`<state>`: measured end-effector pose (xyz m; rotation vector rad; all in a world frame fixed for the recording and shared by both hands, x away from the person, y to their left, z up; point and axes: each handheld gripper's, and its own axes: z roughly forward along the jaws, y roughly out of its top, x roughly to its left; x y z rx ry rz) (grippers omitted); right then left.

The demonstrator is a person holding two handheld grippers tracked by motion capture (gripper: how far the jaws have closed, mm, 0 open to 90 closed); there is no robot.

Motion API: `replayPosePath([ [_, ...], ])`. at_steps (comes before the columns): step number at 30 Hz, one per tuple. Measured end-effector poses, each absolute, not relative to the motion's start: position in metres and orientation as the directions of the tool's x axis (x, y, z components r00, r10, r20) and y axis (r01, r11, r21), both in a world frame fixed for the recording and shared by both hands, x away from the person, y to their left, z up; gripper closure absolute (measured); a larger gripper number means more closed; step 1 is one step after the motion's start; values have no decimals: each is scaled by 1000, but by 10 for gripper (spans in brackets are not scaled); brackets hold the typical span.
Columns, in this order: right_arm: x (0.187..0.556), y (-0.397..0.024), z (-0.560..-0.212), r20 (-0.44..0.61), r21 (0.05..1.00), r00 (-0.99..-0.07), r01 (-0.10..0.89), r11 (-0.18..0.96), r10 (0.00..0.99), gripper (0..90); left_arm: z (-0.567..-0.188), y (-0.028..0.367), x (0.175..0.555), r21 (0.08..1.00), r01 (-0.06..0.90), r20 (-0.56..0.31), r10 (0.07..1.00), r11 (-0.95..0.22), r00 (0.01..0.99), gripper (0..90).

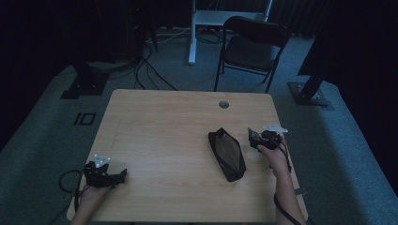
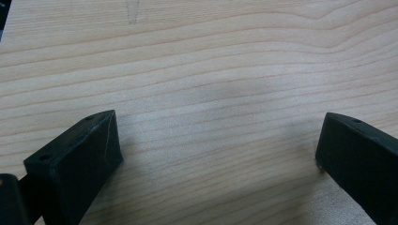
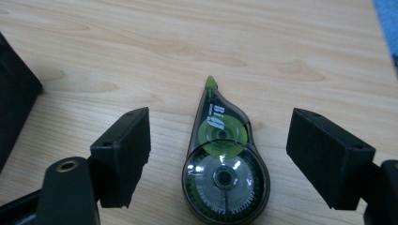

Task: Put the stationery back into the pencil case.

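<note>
One light wooden tabletop [image 1: 155, 122] carries two loose items. A black zippered pouch [image 1: 227, 153] lies flat right of centre, its long axis running from roughly 11 o'clock to 5 o'clock. One correction tape dispenser [image 3: 224, 164], smoke-tinted shell with green inner wheels and a green tip, lies flat at the pouch's 3 o'clock, near it but apart.

Right hand-held gripper [image 3: 218, 154]: jaws spread wide, one on each side of the dispenser, neither pad touching it; the dispenser's tip points to 12 o'clock in the right gripper view. A dark edge of the pouch shows at 9 o'clock in that view.

Left hand-held gripper [image 1: 104, 174]: at the tabletop's 7 o'clock corner, jaws wide apart over bare wood, holding nothing.

One round cable grommet [image 1: 224, 104] sits near the far edge. Beyond the tabletop, at 12 o'clock, stands one black folding chair [image 1: 253, 47] on grey carpet, with cables on the floor at 11 o'clock.
</note>
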<state>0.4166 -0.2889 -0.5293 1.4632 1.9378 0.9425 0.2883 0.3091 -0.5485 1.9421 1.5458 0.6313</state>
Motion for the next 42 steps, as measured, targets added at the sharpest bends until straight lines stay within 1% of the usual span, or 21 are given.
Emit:
replayPosePath([
  [3,422,-290,-533,-11,773,-280,607,186,960,219,-548,309,288,689,705,12,976,-167,220,6],
  [7,428,-291,-535,-25,766,-275,613,195,961,250,-548,309,288,689,705,12,976,-167,219,6],
  [14,433,-291,-543,-16,750,-271,634,191,962,250,-548,309,288,689,705,12,976,-167,220,6],
  [16,434,-292,-543,-15,754,-257,632,179,966,272,-548,309,288,689,705,12,976,-167,220,6],
  [22,435,-292,-546,-12,734,-268,652,190,963,287,-548,309,288,689,705,12,975,-168,220,6],
  [24,436,-291,-548,2,734,-264,655,178,965,295,-548,309,288,689,705,12,975,-167,220,6],
  [28,435,-291,-549,13,740,-252,654,160,968,335,-548,309,288,689,705,12,976,-167,219,6],
  [32,433,-291,-549,13,746,-228,650,143,974,403,-548,309,288,689,705,12,976,-167,220,6],
  [33,433,-290,-548,12,746,-225,651,141,974,435,-548,309,288,689,705,12,976,-167,220,6],
  [38,429,-285,-549,9,756,-235,638,147,972,458,-549,309,288,689,705,12,976,-167,219,6],
  [42,427,-283,-548,22,751,-220,648,129,975,478,-548,309,288,689,705,12,975,-167,220,6],
])
